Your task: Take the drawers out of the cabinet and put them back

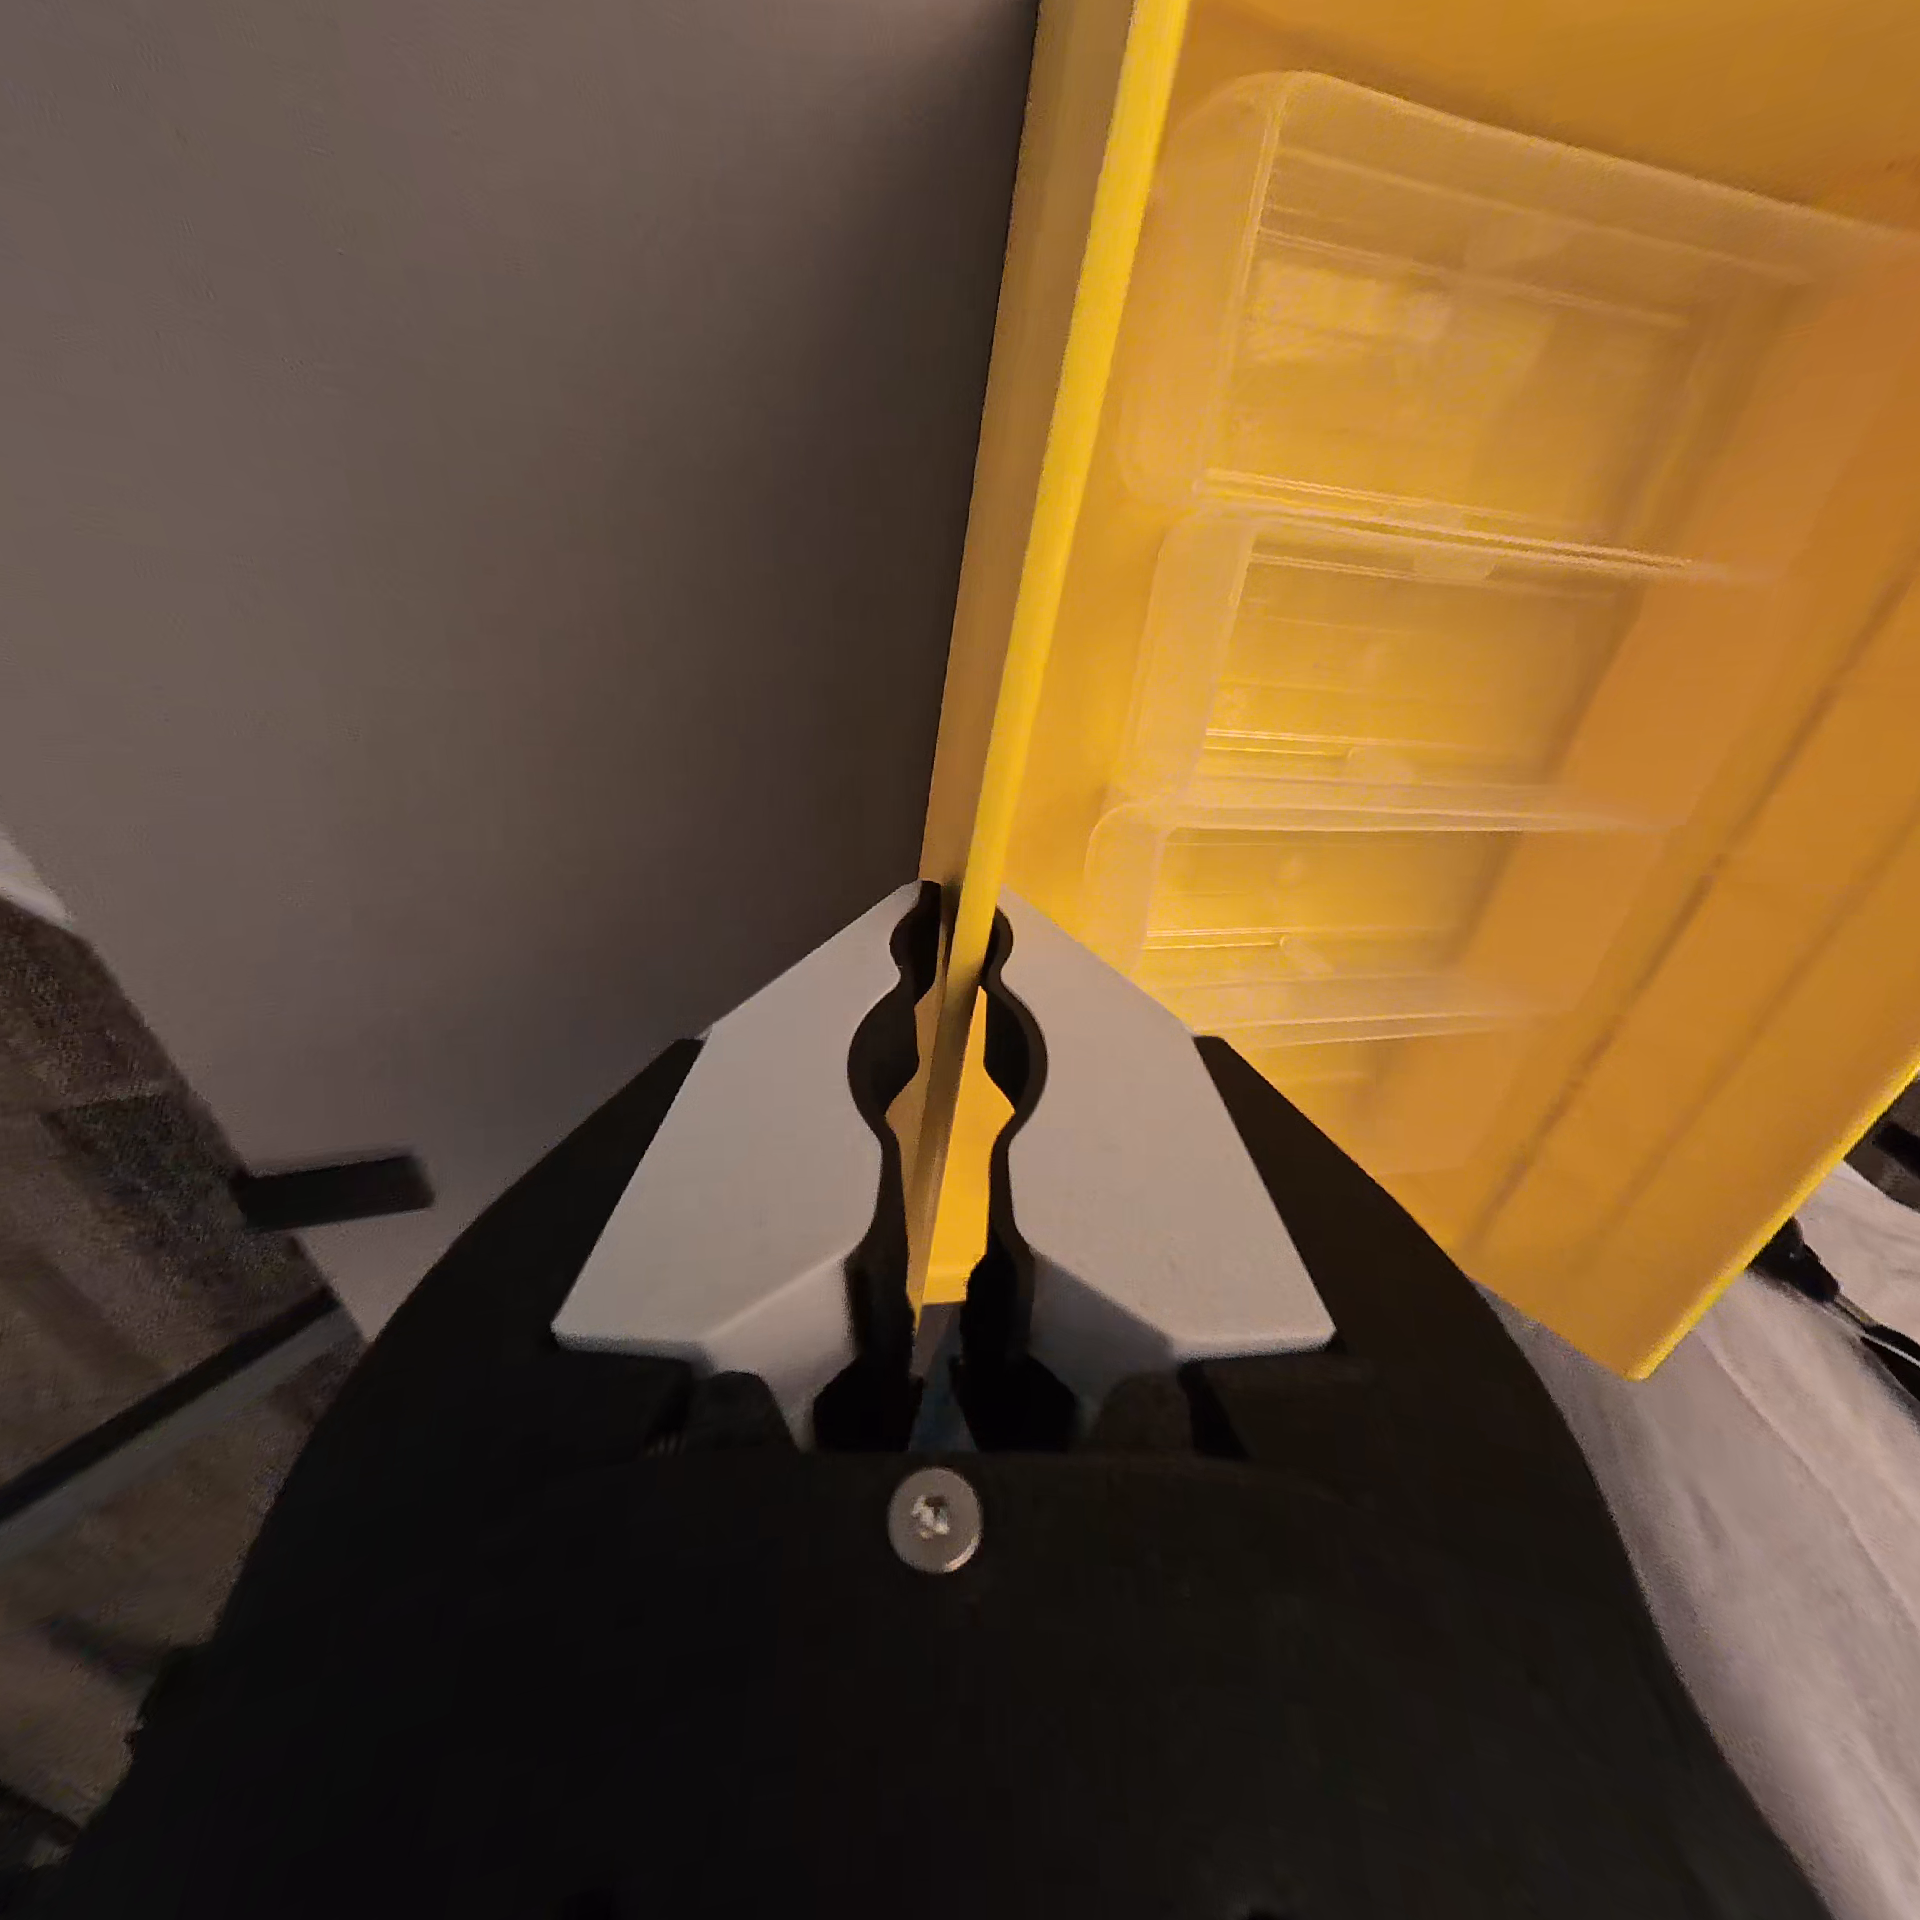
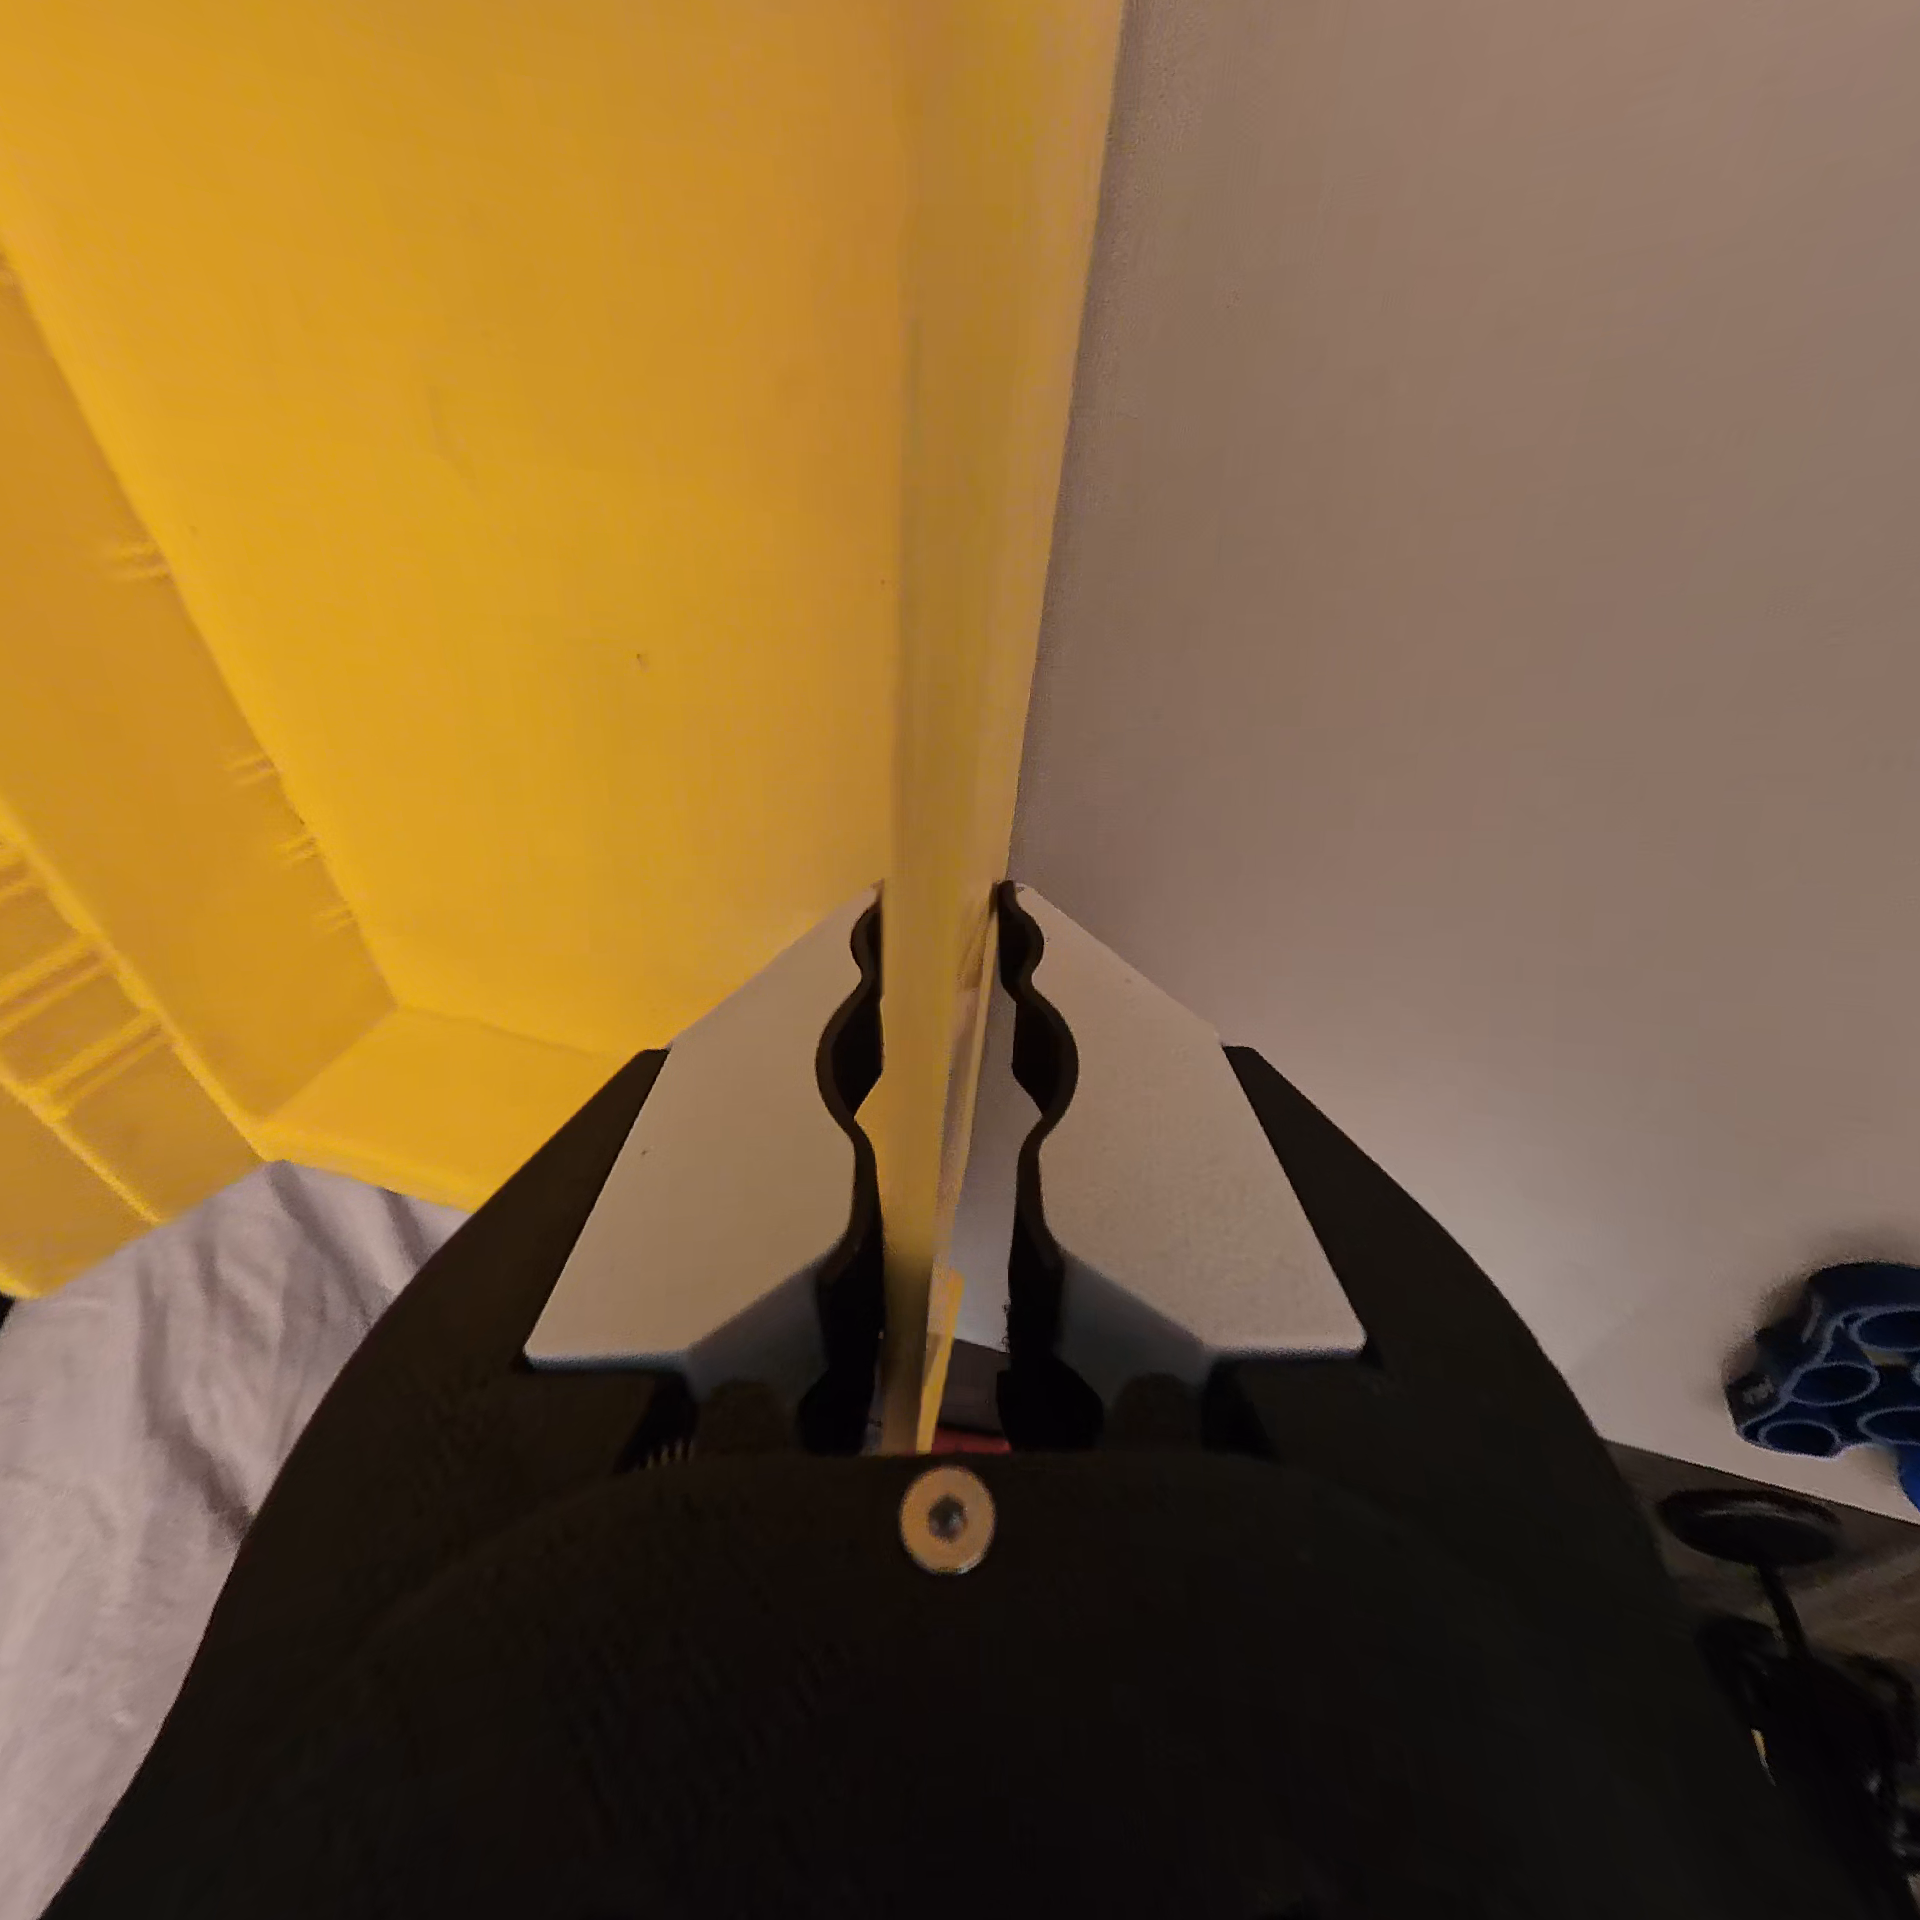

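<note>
A yellow plastic drawer point(image 1: 1558, 727) is held up between both grippers, above a white cloth. My left gripper point(image 1: 961, 904) is shut on the drawer's thin left wall point(image 1: 1049, 520), which runs up between the grey fingers point(image 1: 790, 1122). Three clear plastic boxes point(image 1: 1382, 665) sit in a row inside the drawer. My right gripper point(image 2: 940, 894) is shut on the drawer's right wall point(image 2: 966, 623). A broad yellow face of the drawer point(image 2: 520, 520) fills the left of the right wrist view. The cabinet is not in view.
A plain grey wall point(image 1: 468, 468) stands behind the drawer. A white cloth point(image 2: 156, 1403) lies under it. A blue holder with round holes point(image 2: 1839, 1382) and a black cable and disc point(image 2: 1745, 1538) sit at the right. A dark metal bar point(image 1: 332, 1184) and grey fabric point(image 1: 94, 1039) are at the left. Left tips to right tips: about 85 centimetres.
</note>
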{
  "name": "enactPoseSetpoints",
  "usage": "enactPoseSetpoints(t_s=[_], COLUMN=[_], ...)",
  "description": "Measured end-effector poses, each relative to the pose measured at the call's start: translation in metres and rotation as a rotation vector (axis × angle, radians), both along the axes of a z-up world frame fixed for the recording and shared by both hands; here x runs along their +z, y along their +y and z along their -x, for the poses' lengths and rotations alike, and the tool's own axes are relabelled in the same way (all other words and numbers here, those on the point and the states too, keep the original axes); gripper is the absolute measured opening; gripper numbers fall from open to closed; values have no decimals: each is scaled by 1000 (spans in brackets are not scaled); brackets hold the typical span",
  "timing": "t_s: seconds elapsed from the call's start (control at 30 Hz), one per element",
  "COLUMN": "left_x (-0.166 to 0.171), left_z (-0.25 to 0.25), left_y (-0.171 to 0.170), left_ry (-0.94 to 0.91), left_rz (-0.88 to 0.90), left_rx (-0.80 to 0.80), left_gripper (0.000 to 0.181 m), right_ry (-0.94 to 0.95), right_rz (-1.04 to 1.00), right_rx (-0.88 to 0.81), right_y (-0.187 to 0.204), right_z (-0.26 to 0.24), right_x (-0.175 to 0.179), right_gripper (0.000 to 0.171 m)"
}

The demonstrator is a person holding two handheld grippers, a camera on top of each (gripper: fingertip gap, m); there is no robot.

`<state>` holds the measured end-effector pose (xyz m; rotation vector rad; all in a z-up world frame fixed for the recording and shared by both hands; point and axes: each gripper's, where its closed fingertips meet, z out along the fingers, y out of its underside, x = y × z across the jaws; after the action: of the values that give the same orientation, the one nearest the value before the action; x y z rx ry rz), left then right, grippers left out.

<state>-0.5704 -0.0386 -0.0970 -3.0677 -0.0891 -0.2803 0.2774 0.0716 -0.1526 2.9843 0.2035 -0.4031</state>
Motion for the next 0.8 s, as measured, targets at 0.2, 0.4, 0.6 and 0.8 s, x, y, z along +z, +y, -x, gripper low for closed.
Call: enactPoseSetpoints(t_s=[0.2,0.4,0.6,0.8], left_x=[1,2,2,2], left_z=[53,69,55,45], left_y=[12,27,40,41], left_ry=[43,61,86,68], left_rz=[27,61,81,99], left_rx=[89,112,70,71], left_gripper=[3,3,2,2], right_ry=[-14,-92,-126,-128], right_rz=[7,-5,23,19], right_rx=[-34,-76,-36,-22], right_y=[17,33,35,50], right_z=[-8,-21,-4,1], right_x=[0,-1,-2,-2], right_gripper=[18,9,2,2])
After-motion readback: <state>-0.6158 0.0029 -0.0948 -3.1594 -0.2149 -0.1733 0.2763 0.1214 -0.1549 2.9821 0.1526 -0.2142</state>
